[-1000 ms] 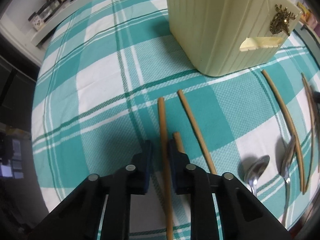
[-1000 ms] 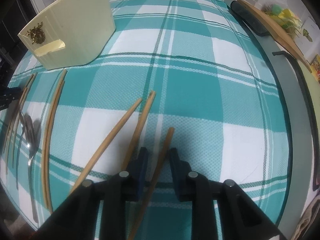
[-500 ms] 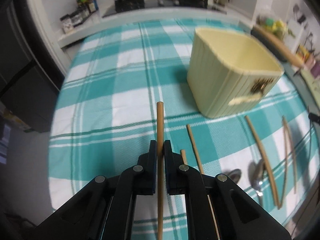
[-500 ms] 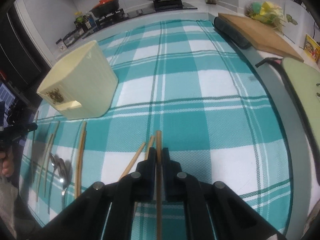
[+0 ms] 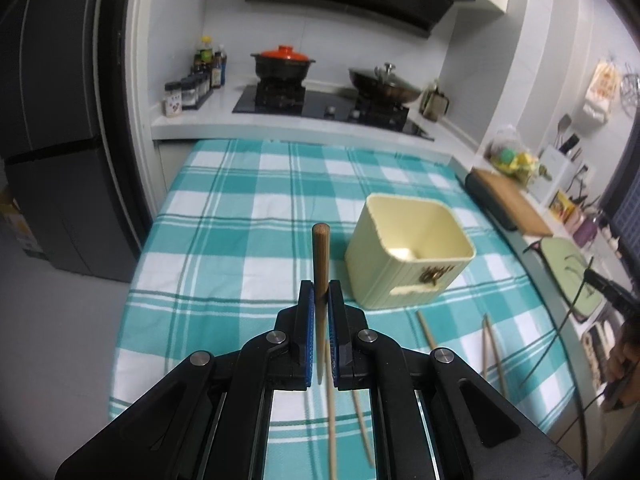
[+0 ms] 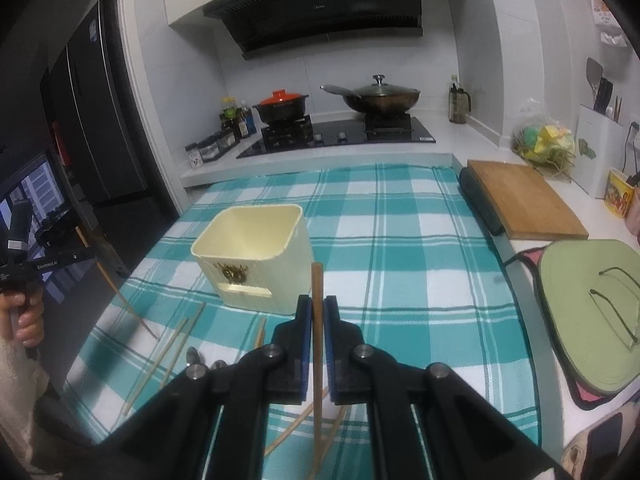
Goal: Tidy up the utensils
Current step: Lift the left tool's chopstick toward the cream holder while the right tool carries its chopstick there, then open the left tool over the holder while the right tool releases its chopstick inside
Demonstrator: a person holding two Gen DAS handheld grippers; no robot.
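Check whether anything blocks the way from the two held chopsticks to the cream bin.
Nothing visible does. The left gripper is shut on a chopstick and the right gripper on another chopstick, both above the cloth. The bin stands open-topped just ahead, with only bare cloth between.

Left gripper [image 5: 319,304] is clamped tight on a wooden chopstick [image 5: 321,256], tip poking up just left of the cream utensil holder [image 5: 408,276]. More chopsticks [image 5: 426,330] lie on the checked tablecloth [image 5: 224,240] below the holder.
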